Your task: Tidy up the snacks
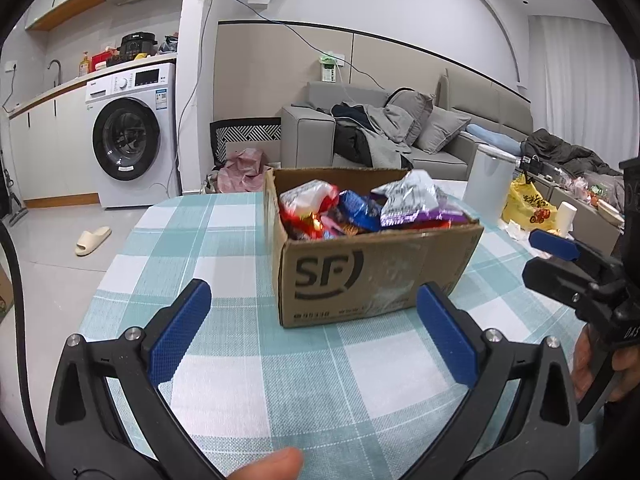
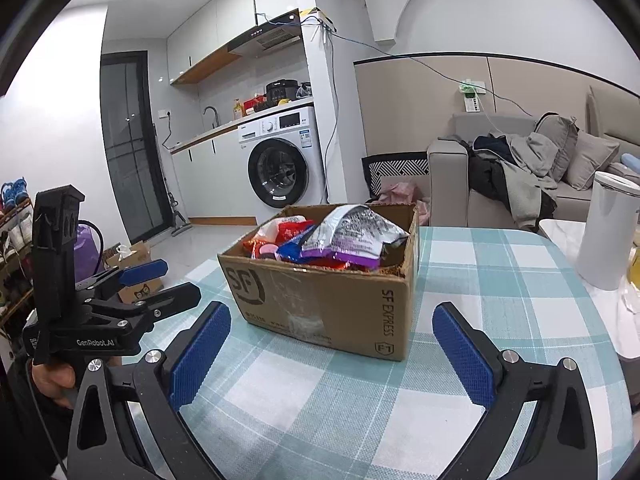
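Observation:
A brown cardboard SF box (image 1: 372,268) stands on the checked table, also in the right wrist view (image 2: 320,300). It holds several snack packets: a silver-and-purple bag (image 1: 408,198) (image 2: 352,236) on top, red packets (image 1: 308,204) (image 2: 280,232) and a blue one (image 1: 358,208). My left gripper (image 1: 314,300) is open and empty, just in front of the box. My right gripper (image 2: 332,324) is open and empty, near the box's front corner. Each gripper shows in the other's view: the right gripper (image 1: 560,256), the left gripper (image 2: 160,280).
The teal-and-white checked tablecloth (image 1: 248,360) covers the table. A white canister (image 2: 608,232) (image 1: 488,184) stands at the right. A yellow bag (image 1: 528,204) and white cup (image 1: 566,216) lie beyond it. Sofa, washing machine (image 1: 132,136) and floor are behind.

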Motion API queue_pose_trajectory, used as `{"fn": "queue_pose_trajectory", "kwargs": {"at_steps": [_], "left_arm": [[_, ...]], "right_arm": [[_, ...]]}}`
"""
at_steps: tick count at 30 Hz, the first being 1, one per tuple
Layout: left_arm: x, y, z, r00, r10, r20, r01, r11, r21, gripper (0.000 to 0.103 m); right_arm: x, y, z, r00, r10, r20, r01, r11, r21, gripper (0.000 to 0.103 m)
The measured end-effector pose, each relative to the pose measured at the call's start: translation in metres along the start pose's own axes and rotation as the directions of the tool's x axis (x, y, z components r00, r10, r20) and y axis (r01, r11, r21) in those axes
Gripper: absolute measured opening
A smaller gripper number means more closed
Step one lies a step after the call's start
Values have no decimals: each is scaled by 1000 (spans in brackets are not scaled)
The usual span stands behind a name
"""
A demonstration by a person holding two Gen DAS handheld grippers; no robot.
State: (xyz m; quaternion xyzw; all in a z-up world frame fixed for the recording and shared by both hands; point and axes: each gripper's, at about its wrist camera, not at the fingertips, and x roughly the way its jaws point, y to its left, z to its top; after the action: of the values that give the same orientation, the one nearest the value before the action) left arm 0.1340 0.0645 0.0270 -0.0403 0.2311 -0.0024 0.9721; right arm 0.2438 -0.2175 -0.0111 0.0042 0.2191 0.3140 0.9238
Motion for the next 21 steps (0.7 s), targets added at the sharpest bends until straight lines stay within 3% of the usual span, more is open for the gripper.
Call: {"fn": "queue_pose_trajectory", "kwargs": {"at_steps": [21], "left_arm": [[12,2,-11,999,26,27,-25,1000,-13,102]], "right_arm": [[1,-2,-16,997,-15,76,17,1000,-25,103]]}}
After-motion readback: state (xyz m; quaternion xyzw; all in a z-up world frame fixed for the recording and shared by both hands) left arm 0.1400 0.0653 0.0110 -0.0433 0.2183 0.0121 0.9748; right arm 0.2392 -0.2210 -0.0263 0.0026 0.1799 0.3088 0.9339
